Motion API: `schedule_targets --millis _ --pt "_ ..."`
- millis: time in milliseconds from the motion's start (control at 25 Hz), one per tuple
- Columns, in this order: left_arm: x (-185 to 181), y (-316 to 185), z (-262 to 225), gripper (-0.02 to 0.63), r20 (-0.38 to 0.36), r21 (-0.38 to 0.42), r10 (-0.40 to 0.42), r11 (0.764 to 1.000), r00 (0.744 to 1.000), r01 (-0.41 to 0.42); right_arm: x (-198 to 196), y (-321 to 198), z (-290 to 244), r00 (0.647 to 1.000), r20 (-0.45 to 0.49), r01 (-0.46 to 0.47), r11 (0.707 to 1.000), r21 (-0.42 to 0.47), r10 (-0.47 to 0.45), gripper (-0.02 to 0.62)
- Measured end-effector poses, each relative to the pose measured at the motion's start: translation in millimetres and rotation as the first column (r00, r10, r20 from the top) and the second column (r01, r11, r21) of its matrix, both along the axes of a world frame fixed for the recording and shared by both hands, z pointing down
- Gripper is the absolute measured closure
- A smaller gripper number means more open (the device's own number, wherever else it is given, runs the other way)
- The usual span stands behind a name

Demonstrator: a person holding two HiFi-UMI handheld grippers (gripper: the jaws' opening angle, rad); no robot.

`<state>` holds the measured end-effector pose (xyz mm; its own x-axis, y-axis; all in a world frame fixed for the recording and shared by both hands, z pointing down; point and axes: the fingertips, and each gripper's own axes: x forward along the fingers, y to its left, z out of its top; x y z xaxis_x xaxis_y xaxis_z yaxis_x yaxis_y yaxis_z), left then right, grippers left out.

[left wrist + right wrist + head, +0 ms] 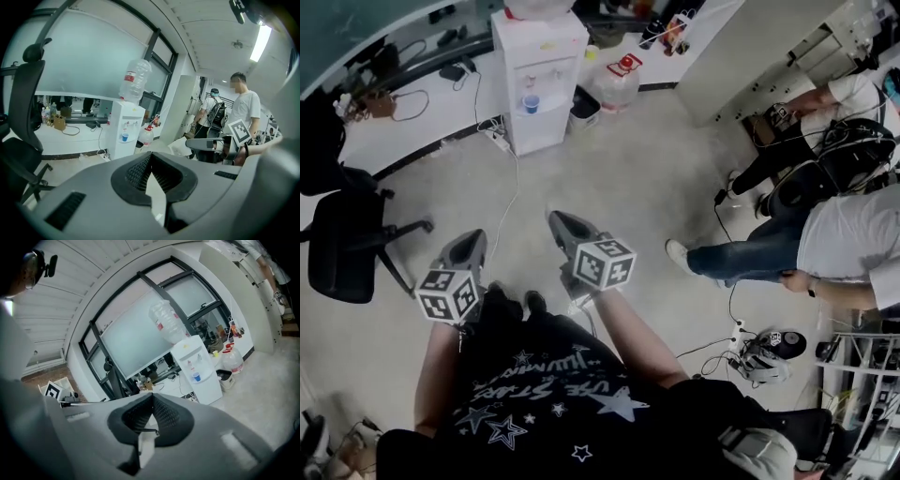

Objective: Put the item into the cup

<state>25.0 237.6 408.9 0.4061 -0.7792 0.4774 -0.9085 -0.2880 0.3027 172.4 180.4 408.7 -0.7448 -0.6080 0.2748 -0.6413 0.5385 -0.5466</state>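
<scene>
Both grippers are held in front of the person's body, above a bare floor. In the head view my left gripper (472, 240) and my right gripper (560, 221) point away toward a white water dispenser (536, 75). In the left gripper view the left gripper (151, 155) has its jaws closed together, with nothing between them. The right gripper (152, 397) looks the same, shut and empty. A small blue cup (532, 103) stands in the dispenser's tap recess, also seen as the blue cup (124, 137) and the blue cup (197, 377). No item to pick up shows in any view.
A black office chair (347, 244) stands at the left. A water jug (619, 82) and a dark bin (584, 106) sit beside the dispenser. Seated people (825, 248) and floor cables (727, 309) fill the right side. A curved white desk (403, 112) runs behind.
</scene>
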Motion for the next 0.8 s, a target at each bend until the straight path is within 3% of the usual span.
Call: schedule_targets --millis 320,800 --pt "-9 -24 17 0.600 -0.021 -0.023 0.014 1.000 1.000 -0.015 -11 -18 13 1.000 -0.011 -0.013 1.000 -0.021 0.013 0.595" --pt "-45 -136 40 0.600 -0.079 -0.049 0.066 0.996 0.995 -0.070 -32 -116 38 0.992 -0.094 -0.087 0.994 -0.068 0.081 0.595"
